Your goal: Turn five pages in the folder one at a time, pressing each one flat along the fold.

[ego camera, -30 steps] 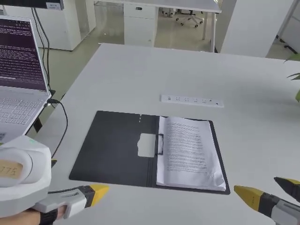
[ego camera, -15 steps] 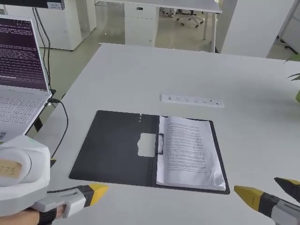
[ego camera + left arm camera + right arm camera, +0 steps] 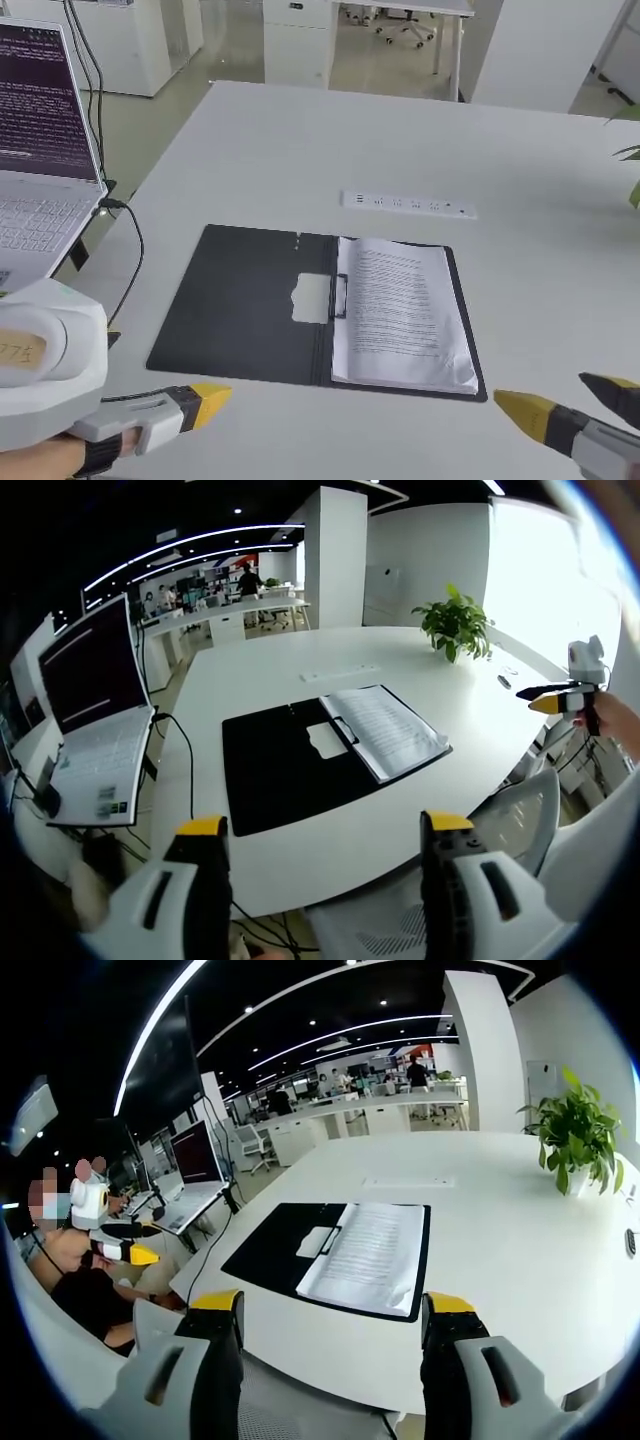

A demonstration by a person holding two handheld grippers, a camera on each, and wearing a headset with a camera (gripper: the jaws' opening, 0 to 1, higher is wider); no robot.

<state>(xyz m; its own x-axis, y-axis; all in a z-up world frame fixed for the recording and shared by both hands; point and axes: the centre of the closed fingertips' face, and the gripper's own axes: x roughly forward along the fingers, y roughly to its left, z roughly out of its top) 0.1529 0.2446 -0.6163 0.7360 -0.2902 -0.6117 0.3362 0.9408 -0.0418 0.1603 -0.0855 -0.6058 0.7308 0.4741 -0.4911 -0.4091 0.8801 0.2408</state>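
A black folder (image 3: 245, 300) lies open on the white table, with a stack of printed pages (image 3: 400, 315) clipped on its right half. The folder (image 3: 290, 755) and the pages (image 3: 385, 730) also lie ahead in the left gripper view, and the folder (image 3: 285, 1240) with its pages (image 3: 365, 1250) in the right gripper view. My left gripper (image 3: 325, 830) is open and empty, held off the table's near edge. My right gripper (image 3: 330, 1305) is open and empty too. In the head view the left gripper (image 3: 200, 405) sits at lower left and the right gripper (image 3: 570, 400) at lower right, both short of the folder.
A white power strip (image 3: 408, 206) lies behind the folder. An open laptop (image 3: 35, 170) stands at the left with a cable (image 3: 130, 260) trailing from it. A potted plant (image 3: 575, 1130) sits at the table's far right. Desks and office chairs stand beyond the table.
The head view has tipped down a little, so the table scene sits slightly higher. Both grippers stay open near the table's front edge; the folder has not moved.
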